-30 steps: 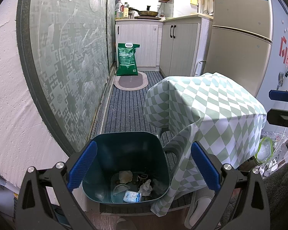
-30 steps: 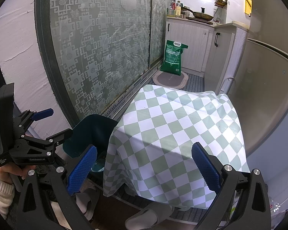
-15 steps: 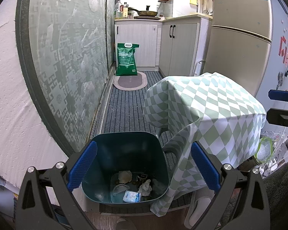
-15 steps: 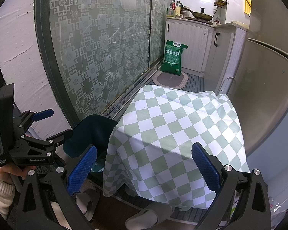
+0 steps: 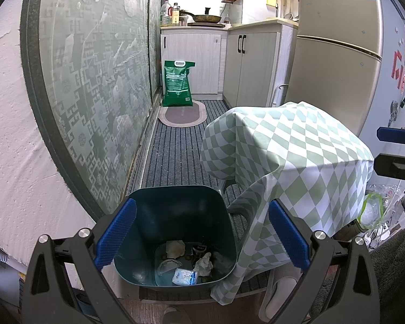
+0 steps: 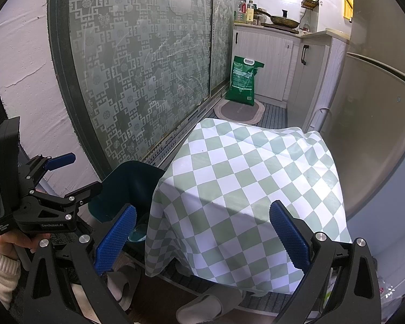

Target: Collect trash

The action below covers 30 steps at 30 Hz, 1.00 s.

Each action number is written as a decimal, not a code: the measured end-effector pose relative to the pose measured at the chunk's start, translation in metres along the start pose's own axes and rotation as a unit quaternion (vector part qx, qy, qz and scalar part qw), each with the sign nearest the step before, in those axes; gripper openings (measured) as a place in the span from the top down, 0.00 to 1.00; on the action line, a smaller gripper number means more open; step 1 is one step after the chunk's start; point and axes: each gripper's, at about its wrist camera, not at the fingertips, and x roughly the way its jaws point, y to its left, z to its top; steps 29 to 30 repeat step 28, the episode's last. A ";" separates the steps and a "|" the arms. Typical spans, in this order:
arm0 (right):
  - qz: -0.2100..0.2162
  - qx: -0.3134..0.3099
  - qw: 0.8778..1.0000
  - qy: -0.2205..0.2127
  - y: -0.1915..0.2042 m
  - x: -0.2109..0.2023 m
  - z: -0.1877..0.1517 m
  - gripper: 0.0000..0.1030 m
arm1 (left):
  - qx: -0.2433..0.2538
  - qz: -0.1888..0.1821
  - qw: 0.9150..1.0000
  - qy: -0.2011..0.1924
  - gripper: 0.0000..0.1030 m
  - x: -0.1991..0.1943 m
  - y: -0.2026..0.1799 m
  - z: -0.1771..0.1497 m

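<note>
While both sets of fingers stand open and empty, the left gripper hangs over the bin, trash at its bottom. Toward one o'clock, the checked worktop looks bare; check it before withdrawing.

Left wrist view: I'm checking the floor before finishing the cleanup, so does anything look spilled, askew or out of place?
Nothing looks spilled. The dark teal plastic bin stands upright with tissue and wrappers inside. The only oddity: the green-and-white checked cloth hangs unevenly, one corner draping against the bin's rim.
</note>
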 end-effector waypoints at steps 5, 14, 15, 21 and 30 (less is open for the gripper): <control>0.000 0.000 1.000 0.000 -0.001 0.000 0.000 0.03 | 0.000 0.000 1.000 0.000 0.03 0.000 0.000 0.000; 0.000 0.000 1.000 0.000 -0.001 0.000 0.000 0.03 | 0.000 0.000 1.000 0.000 0.03 0.000 0.000 0.000; 0.000 0.000 1.000 0.000 0.000 0.000 0.000 0.03 | 0.000 0.000 1.000 0.000 0.03 0.000 0.000 0.000; 0.000 0.000 1.000 0.000 -0.001 0.000 -0.001 0.03 | 0.000 0.000 1.000 0.002 0.03 0.001 -0.001 0.000; 0.000 0.000 1.000 0.000 -0.002 0.000 -0.001 0.03 | -0.001 0.001 1.000 0.002 0.03 0.001 -0.003 0.000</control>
